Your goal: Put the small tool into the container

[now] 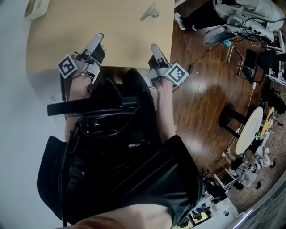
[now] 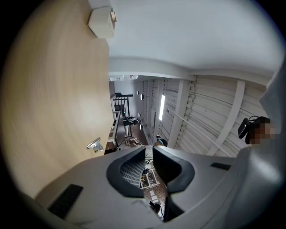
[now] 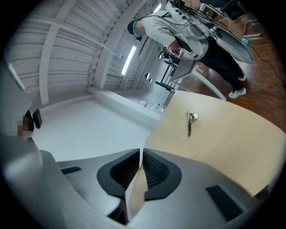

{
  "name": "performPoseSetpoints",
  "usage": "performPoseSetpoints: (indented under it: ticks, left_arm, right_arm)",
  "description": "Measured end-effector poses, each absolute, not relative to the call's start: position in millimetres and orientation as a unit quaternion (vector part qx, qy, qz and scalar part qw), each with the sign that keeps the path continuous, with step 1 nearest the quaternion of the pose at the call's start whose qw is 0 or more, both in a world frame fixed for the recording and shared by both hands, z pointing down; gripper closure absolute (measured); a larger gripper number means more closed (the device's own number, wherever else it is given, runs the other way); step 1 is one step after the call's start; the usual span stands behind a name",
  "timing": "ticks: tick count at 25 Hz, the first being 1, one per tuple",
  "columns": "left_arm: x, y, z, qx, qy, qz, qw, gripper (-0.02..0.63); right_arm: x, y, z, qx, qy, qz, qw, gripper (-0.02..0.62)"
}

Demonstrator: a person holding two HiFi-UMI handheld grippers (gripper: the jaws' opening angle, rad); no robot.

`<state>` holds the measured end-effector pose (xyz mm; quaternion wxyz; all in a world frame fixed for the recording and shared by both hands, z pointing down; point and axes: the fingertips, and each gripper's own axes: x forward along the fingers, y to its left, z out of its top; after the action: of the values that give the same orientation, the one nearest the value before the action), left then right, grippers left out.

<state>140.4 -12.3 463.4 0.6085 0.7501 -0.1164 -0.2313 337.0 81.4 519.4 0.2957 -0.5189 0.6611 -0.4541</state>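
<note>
Your left tool (image 1: 98, 37) and right tool (image 1: 154, 47) hang empty, jaws a crack apart, over the worktop's (image 1: 111, 40) near edge: widen the right, straddle the small tool (image 1: 150, 12) near the far right corner, then carry it to the container (image 1: 36, 8) at far left.

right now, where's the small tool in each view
head view: tool at the top, just right of centre.
left gripper view: tool left of centre, in the lower half.
right gripper view: tool right of centre, about mid-height.
shared landmark: the tan table it lies on, seen in all three.
</note>
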Motion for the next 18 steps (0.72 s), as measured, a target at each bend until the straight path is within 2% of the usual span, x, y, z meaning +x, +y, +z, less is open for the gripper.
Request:
performPoseSetpoints:
  ticks: [14,18]
  left_arm:
    - [201,-45,472,0.755,-0.152,-0.194,0.608,0.567]
    - [215,-47,479,0.757,-0.177,-0.176,0.604,0.567]
  right_arm:
    - [418,22,550,-0.501,0.657,-0.469,0.313,0.561]
    - [444,-5,567,-0.476,0.669,-0.485,0.3,0.492]
